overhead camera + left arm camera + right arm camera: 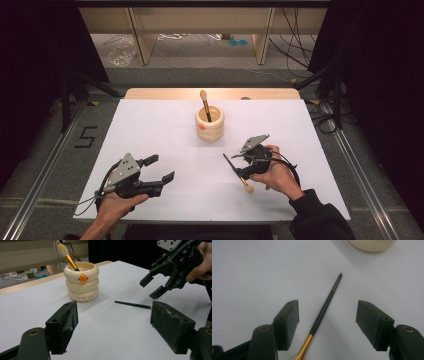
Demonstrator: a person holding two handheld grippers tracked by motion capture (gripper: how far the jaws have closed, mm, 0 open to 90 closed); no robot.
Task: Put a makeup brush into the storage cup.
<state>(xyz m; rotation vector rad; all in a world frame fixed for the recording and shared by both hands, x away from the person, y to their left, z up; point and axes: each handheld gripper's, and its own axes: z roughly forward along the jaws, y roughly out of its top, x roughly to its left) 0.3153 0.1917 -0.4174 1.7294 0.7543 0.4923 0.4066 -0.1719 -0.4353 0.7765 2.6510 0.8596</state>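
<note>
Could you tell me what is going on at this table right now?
A person holds a gripper in each hand over a white table. The right gripper hangs open over a makeup brush lying flat on the table, its dark handle between the jaws but not touched. The left gripper is open with nothing between its jaws. Behind them stands a cream holder with another brush upright in it.

The left gripper (113, 325) has its jaws wide apart above the white table (120, 340). Beyond them stand a ringed cream pot (81, 282) holding a makeup brush (67, 256). A dark-handled brush (132, 304) lies flat below the right gripper (152, 286).
</note>
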